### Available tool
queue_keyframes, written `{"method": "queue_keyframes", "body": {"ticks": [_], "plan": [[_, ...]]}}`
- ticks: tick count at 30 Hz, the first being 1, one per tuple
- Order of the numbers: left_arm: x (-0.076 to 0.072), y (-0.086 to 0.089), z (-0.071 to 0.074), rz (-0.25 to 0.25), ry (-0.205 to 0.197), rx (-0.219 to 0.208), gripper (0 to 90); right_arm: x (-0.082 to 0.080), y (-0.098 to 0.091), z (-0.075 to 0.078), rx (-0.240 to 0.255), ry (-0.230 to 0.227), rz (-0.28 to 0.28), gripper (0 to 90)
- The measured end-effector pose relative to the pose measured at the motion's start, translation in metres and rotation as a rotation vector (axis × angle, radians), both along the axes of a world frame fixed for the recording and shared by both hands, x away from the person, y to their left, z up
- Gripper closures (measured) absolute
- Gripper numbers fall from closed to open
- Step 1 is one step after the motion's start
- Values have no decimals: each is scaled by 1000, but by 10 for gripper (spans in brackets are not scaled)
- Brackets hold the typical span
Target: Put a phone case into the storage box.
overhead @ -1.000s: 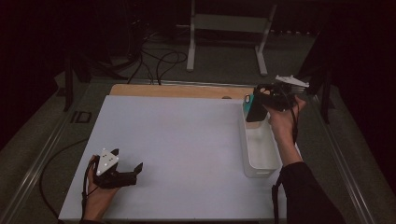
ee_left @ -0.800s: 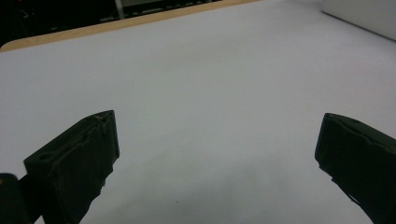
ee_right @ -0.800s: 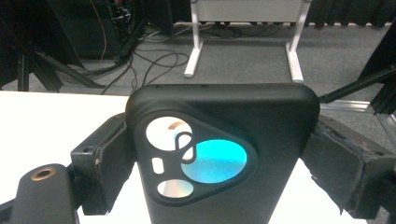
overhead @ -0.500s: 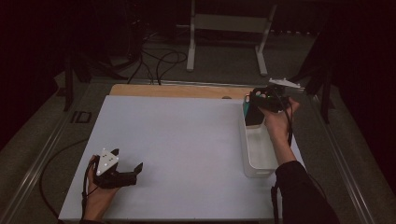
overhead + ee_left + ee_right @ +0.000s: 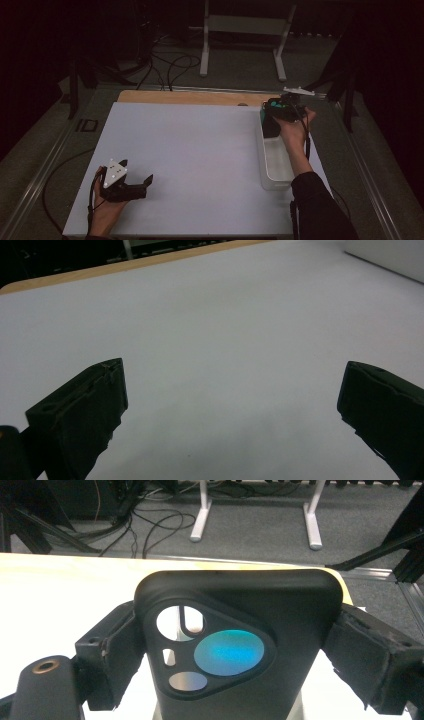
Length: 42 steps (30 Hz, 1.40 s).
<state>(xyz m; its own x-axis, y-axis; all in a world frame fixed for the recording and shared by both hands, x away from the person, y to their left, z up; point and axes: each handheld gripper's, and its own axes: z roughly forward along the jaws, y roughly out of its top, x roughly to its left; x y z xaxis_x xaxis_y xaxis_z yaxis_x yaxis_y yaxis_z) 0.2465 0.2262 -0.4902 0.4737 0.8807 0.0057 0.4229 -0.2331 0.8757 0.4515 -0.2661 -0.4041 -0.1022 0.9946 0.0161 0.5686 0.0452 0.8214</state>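
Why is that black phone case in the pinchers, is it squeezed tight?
Yes, held. In the right gripper view the fingers press both sides of the black phone case, above the clear bin.

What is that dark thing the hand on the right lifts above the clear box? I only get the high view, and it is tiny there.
Observer: The right gripper view shows a black phone case, its two edges between the jaws of the right gripper.
Operator: Is it just plain black?
Observer: No, it has a rounded three-cornered camera cutout with several holes, one shining blue-green.
Operator: And is the other gripper holding something?
Observer: No. In the left gripper view the left gripper has its jaws wide apart, with bare white table between them.
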Motion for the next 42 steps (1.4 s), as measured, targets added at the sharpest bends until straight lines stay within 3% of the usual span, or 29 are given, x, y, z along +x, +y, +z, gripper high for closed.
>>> {"method": "queue_keyframes", "body": {"ticks": [5, 10, 20, 42], "plan": [[0, 1, 0, 0, 0, -2, 3, 2, 1, -4, -1, 12, -5, 136], [-1, 1, 0, 0, 0, -4, 3, 8, 4, -15, -36, 42, -18, 135], [-1, 1, 0, 0, 1, -4, 3, 15, 8, -20, -46, 26, -26, 133], [-1, 1, 0, -2, 3, -2, 4, 26, 4, -27, 1, 26, 0, 88]]}}
